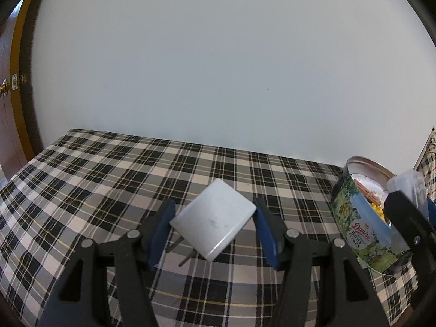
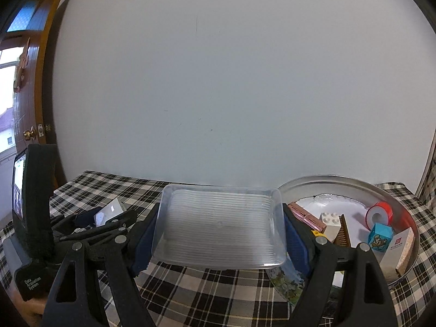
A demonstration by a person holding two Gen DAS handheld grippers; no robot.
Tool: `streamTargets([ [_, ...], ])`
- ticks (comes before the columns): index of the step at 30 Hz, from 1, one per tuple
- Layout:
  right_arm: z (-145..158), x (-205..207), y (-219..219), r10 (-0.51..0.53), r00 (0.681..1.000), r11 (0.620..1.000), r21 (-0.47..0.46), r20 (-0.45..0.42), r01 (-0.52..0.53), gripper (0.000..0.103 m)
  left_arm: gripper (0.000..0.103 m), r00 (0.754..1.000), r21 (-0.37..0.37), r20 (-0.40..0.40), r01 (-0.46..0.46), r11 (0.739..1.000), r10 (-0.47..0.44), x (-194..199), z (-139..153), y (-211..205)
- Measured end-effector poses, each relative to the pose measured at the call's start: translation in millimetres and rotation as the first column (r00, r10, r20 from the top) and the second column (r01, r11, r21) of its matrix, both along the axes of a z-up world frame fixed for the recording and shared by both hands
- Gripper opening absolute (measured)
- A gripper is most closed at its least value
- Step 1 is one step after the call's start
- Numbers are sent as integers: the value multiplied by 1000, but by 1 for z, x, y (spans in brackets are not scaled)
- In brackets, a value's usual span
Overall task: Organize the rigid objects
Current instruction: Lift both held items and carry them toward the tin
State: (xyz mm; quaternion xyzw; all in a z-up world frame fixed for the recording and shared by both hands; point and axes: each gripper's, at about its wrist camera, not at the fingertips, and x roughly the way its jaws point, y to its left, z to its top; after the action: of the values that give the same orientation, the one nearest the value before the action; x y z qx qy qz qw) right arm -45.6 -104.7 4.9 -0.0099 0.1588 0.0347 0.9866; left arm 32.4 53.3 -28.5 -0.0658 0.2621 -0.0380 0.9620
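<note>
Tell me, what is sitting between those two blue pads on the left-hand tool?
A white plug-in charger, prongs pointing down, is clamped between the left gripper's blue pads, above the plaid tablecloth. The left wrist view shows it.

Both views are evenly and softly lit, moderately bright, with a cool grey cast on the plain white wall (image 1: 218, 54). Daylight enters at the far left of the right wrist view, where a blown-out bright window (image 2: 6, 87) loses all detail. Shadows on the black-and-white checked cloth of the bench (image 1: 81, 177) are faint and diffuse. Fisheye distortion bends the bench edges and the brown wooden door frame (image 1: 19, 81); black vignetting fills the corners. Focus is fairly sharp, without motion blur.
</note>
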Motion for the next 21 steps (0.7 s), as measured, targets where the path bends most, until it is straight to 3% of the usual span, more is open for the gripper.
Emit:
streamTargets([
  [21, -7, 2, 11, 14, 1000, 999, -50, -11, -15, 82, 58, 1000, -11, -13, -1, 1000, 1, 2, -1, 1],
])
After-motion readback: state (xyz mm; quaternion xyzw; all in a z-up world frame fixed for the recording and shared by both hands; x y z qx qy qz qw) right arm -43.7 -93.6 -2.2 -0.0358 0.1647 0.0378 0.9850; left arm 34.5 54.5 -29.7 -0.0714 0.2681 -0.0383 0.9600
